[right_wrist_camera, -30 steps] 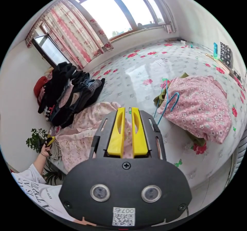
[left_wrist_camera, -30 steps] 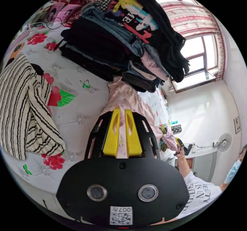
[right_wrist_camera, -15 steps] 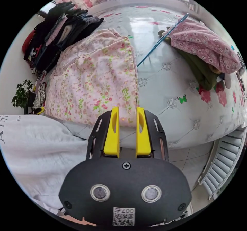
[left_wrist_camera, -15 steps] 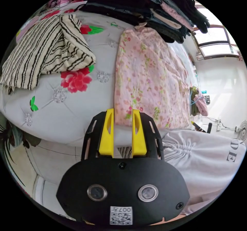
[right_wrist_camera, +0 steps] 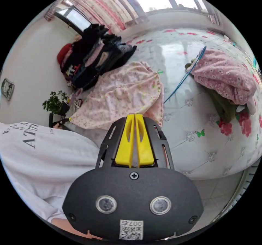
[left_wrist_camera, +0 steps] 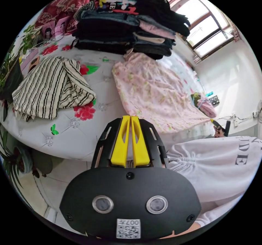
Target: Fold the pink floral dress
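- Pink floral dress (left_wrist_camera: 152, 92) spread flat on the bed (left_wrist_camera: 71, 135), beside a stack of dark clothes (left_wrist_camera: 128, 23).
- Left gripper (left_wrist_camera: 130, 118) clenched, empty, off the bed edge.
- Right gripper (right_wrist_camera: 134, 116) clenched, empty, near the dress hem.

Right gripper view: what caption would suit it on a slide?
Shut yellow tool poised before the pink floral dress spread on a flowered bed.

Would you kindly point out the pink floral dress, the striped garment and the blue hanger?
pink floral dress (left_wrist_camera: 152, 92), left gripper view, middle of the spread cloth.
striped garment (left_wrist_camera: 49, 89), left gripper view, centre of its top fold.
blue hanger (right_wrist_camera: 185, 77), right gripper view, along its straight arm.
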